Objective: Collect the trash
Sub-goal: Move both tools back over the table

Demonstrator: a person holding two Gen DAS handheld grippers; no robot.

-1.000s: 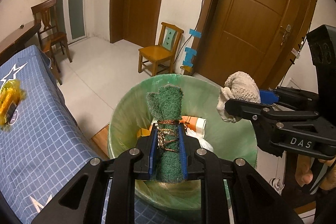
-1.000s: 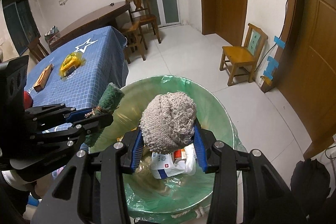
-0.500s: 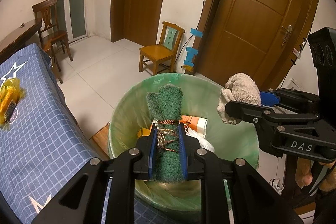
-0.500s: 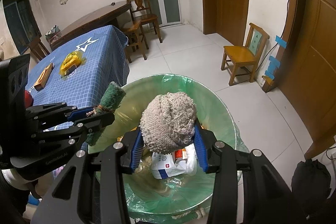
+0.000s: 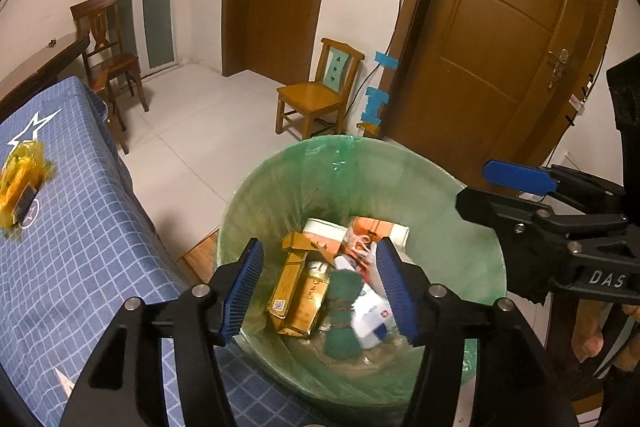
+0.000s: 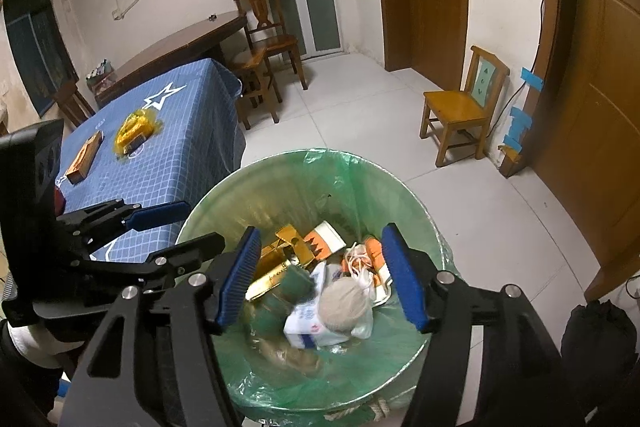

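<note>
While both tools hang over the green-lined trash bin (image 5: 280, 187), the jaws of the left gripper (image 5: 320, 291) and of the right gripper (image 6: 320, 275) have just been opening, and nothing is pinched between either pair. The rolled green scouring pad (image 5: 340, 311), bound with twine, is seen inside the bin among the yellow cartons (image 5: 298, 291) and a white packet (image 5: 372, 311); its outline is smeared, so it may not have settled. In the right wrist view the beige knitted ball (image 6: 346, 303) is found on top of the white packet, likewise inside the liner.

Two pieces of trash are left on the blue checked tabletop (image 6: 180, 131): a crinkled yellow wrapper (image 6: 134, 129) and a small brown box (image 6: 84, 157), lying near each other and well apart from the bin.

Trouble could be caused by the thin liner: it is only draped over the rim, and it could be snagged or dragged inward if a finger were lowered too far. The two grippers are held close together above the rim, so a collision could be produced if both were swung toward the tabletop at once. The wrapper is likely to crumple or slip when pinched, and it could be dropped short of the bin.
</note>
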